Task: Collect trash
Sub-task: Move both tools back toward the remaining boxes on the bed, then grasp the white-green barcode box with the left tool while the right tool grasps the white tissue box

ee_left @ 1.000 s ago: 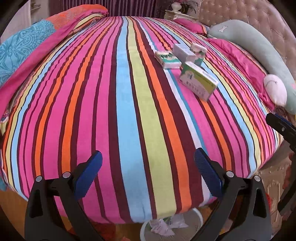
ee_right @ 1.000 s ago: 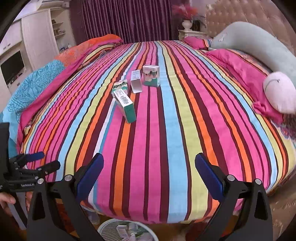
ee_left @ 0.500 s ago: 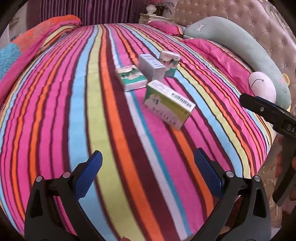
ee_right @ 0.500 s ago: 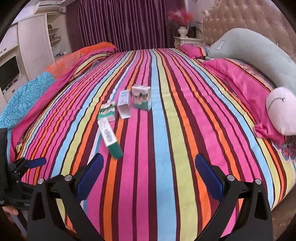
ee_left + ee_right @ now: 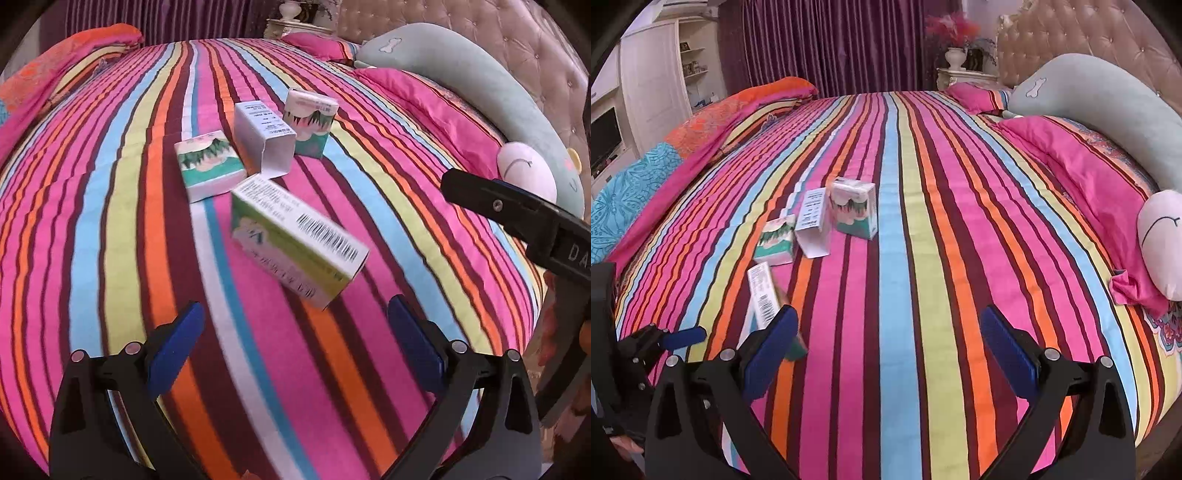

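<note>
A bed (image 5: 110,229) covered in a bright striped sheet holds four small cardboard boxes grouped near its middle. The left gripper (image 5: 295,343) hovers low over the sheet with its jaws spread wide and holding nothing; a long green box (image 5: 295,240) with a barcode lies just ahead of them. Beyond it are a flat teal box (image 5: 208,166), an open-ended white box (image 5: 264,138) and an upright teal box (image 5: 310,123), close together. The right gripper (image 5: 886,343) also has wide, empty jaws over bare sheet, with the green box beside its left finger. A grey bolster (image 5: 1100,110) lies along the headboard.
</note>
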